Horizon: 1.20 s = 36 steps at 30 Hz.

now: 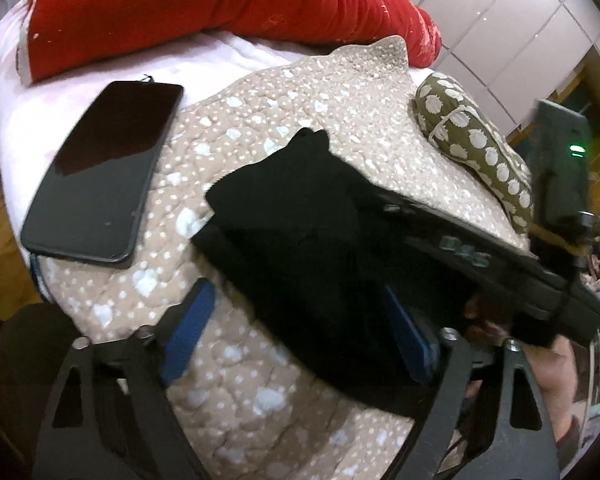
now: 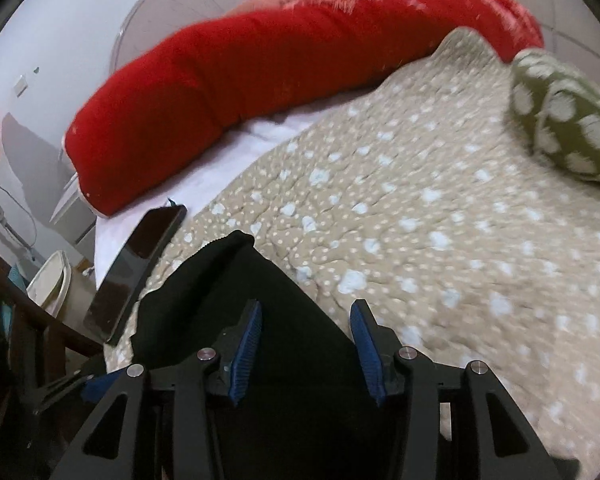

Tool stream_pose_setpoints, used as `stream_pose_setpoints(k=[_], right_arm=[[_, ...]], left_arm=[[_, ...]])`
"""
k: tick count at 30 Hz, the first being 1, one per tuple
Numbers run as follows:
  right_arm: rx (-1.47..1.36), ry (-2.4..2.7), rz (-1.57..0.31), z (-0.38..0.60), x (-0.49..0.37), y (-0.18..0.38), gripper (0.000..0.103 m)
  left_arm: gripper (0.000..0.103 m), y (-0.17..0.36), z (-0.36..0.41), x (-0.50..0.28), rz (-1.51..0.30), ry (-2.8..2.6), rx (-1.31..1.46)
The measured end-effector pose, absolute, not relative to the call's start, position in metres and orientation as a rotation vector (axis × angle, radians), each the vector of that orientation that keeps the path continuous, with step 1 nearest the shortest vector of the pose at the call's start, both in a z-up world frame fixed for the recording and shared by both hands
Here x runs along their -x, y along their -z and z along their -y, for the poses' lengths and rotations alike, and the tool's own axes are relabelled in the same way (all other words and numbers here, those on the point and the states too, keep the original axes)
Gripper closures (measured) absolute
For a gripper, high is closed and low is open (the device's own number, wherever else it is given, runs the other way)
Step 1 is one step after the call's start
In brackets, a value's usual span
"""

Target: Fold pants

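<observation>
Holding position over the bed: black pants [image 1: 300, 216] lie in a bunched heap on the beige spotted quilt [image 1: 260, 120], just beside a black smartphone [image 1: 104, 176] resting half on the quilt, half on the white sheet. Left gripper [image 1: 296, 328]: fingers spread wide, one blue pad clear over quilt, the other at the edge of the dark cloth; nothing clamped. Right gripper [image 2: 306, 344]: jaws parted, straddling the pants from above, blue pads [image 2: 248, 344] not closed on fabric. Step judged: between folds, both tools released, the garment needing a fresh grasp. Next move calls for finding a true edge or waistband, pinching it at two points and drawing it flat before doubling over. Also present: red bolster [image 2: 260, 92], olive dotted cushion [image 2: 568, 128]. Obscured: the pants' outline, legs and layers are lost in solid black; my right tool's body covers their near side; motion blur softens the quilt.
</observation>
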State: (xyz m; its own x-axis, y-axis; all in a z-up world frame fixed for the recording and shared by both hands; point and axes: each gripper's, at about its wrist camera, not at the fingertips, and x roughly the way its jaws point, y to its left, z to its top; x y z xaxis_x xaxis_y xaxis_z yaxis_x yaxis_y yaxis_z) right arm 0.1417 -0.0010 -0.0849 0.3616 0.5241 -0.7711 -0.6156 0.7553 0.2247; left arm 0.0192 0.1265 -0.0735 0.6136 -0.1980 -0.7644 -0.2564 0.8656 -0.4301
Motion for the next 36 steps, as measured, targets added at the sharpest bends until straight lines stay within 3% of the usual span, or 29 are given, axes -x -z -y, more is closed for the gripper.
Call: stream_pose_setpoints(k=[3, 6, 7, 15, 19, 24, 26, 28, 30, 36], right_arm=[[0.043, -0.772, -0.959, 0.003, -0.148, 0.091, 0.069], [0.009, -0.761, -0.940, 0.015, -0.143, 0.083, 0.073], [0.006, -0.738, -0.927, 0.021, -0.140, 0.078, 0.073], [-0.247, -0.631, -0.766, 0.143, -0.092, 0.022, 0.061], [-0.380, -0.572, -0.718, 0.200, -0.070, 0.015, 0.055], [-0.367, -0.580, -0.754, 0.199, -0.064, 0.017, 0.055], [-0.324, -0.624, -0.766, 0.181, -0.066, 0.017, 0.055], [-0.278, -0.659, -0.790, 0.156, -0.072, 0.022, 0.055], [-0.224, -0.694, -0.823, 0.129, -0.082, 0.029, 0.055], [-0.101, -0.720, -0.917, 0.063, -0.115, 0.057, 0.055]], left_arm=[[0.017, 0.076, -0.130, -0.022, -0.891, -0.030, 0.565], [0.069, 0.076, -0.128, -0.027, -0.897, -0.001, 0.552], [0.073, 0.072, -0.128, -0.026, -0.885, -0.006, 0.542], [0.081, -0.004, -0.060, 0.013, -0.614, 0.218, 0.304], [0.081, -0.005, -0.005, 0.014, -0.630, 0.314, 0.159], [0.079, 0.009, -0.025, 0.014, -0.711, 0.271, 0.230], [0.064, 0.011, -0.044, 0.018, -0.719, 0.208, 0.279], [0.031, 0.016, -0.069, 0.024, -0.718, 0.136, 0.367], [0.027, 0.022, -0.093, 0.030, -0.704, 0.060, 0.455], [0.026, 0.050, -0.129, 0.026, -0.771, -0.085, 0.585]])
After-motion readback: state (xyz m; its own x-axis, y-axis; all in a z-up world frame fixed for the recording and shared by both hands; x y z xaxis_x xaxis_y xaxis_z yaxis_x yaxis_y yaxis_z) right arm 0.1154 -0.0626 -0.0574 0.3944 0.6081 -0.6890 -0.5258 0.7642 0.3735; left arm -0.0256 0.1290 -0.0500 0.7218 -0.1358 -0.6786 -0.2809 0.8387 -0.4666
